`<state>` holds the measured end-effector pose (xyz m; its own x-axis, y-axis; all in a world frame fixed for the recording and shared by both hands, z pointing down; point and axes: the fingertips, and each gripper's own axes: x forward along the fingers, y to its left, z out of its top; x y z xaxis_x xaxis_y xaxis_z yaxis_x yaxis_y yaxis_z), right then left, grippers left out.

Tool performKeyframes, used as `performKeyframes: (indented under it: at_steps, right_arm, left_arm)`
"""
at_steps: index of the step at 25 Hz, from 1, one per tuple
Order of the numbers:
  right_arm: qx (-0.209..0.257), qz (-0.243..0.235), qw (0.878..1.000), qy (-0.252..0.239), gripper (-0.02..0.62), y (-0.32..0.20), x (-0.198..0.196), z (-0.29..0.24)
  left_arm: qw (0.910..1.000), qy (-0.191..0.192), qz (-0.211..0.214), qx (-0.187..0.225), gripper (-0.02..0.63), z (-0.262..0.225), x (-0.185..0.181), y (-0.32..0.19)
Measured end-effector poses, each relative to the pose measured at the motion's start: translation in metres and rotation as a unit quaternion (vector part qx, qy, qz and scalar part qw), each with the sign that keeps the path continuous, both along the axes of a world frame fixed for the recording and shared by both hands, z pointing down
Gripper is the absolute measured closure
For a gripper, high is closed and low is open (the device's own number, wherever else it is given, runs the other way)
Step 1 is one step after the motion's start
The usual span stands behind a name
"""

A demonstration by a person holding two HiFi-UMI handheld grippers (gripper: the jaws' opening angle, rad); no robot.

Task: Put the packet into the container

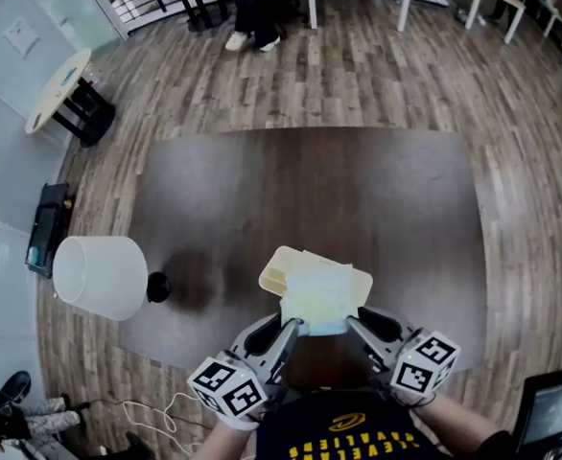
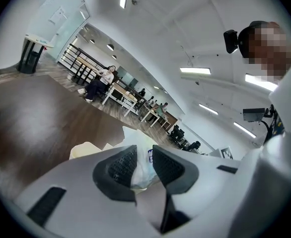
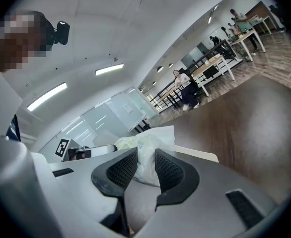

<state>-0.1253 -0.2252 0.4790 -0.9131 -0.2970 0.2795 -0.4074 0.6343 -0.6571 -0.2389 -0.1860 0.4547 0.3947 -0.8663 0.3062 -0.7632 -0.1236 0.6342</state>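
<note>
A pale, translucent packet hangs over a cream container that sits on the dark table near its front edge. My left gripper is shut on the packet's near left corner, and my right gripper is shut on its near right corner. In the left gripper view the crumpled plastic of the packet is pinched between the jaws of the left gripper, with the container just beyond. The right gripper view shows the right gripper clamped on the packet above the container's rim.
A white lamp shade with a black base stands at the table's left edge. A round side table and a black device are on the floor at left. A person sits at far desks. A laptop shows at lower right.
</note>
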Motion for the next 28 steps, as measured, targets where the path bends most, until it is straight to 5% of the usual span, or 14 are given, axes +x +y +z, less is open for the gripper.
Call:
performKeyframes:
  at_steps: [14,28]
  right_arm:
    - [-0.009,0.121,0.992,0.03,0.477,-0.014,0.014,0.015]
    - [-0.021,0.142,0.986,0.082,0.477,-0.016,0.013,0.057]
  left_arm:
    - [0.9915,-0.001,0.129,-0.013,0.518,0.017,0.009,-0.05]
    - [0.9789,-0.039,0.196,-0.044,0.518,0.068,0.011,-0.068]
